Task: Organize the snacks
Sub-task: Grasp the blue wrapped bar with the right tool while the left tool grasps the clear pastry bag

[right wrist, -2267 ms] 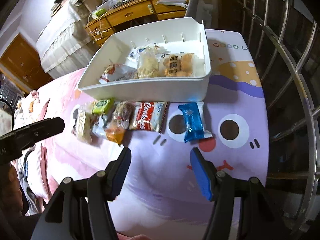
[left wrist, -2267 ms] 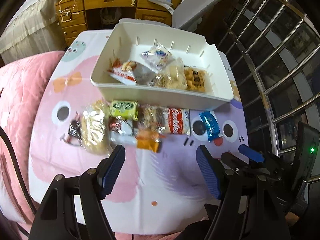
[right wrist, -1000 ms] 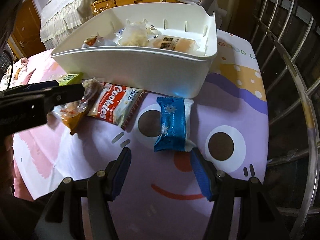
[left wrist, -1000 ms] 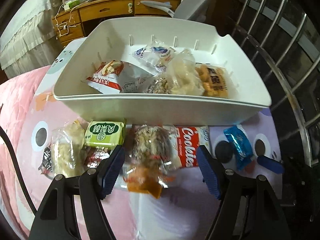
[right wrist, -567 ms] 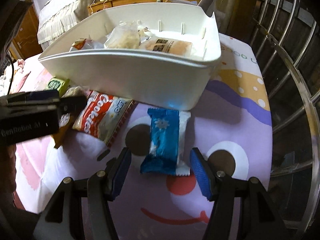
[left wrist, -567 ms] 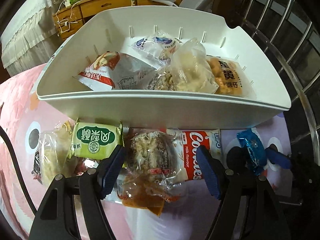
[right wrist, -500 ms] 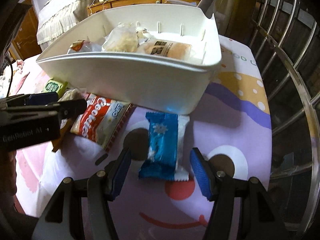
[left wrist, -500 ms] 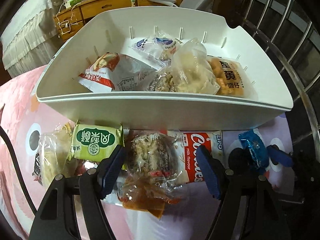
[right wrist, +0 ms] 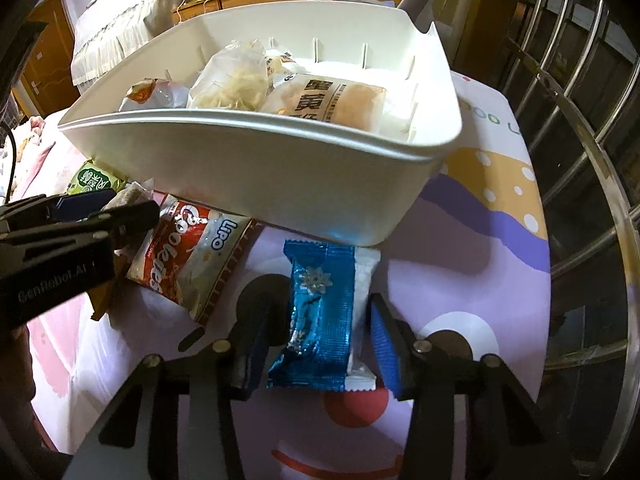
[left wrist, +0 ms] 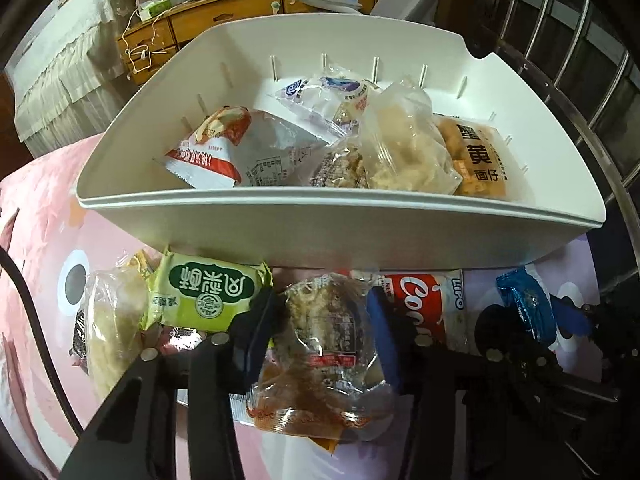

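A white bin stands on the cartoon table cover and holds several snack packets. In front of it lies a row of loose packets. My left gripper points down at that row, its jaws closing; its blue pads press the sides of a clear-wrapped pastry packet. My right gripper is also closing, and its pads meet the edges of a blue wafer packet lying flat on the cover. The left gripper shows at the left of the right wrist view.
Beside the pastry lie a green packet, a pale bread packet and a red Cookies packet. A metal railing runs along the right of the table. A wooden desk and a bed stand behind.
Both grippers came down and closer to the row in front of the bin. Their jaws then narrowed, the left around the pastry packet and the right around the blue wafer packet.
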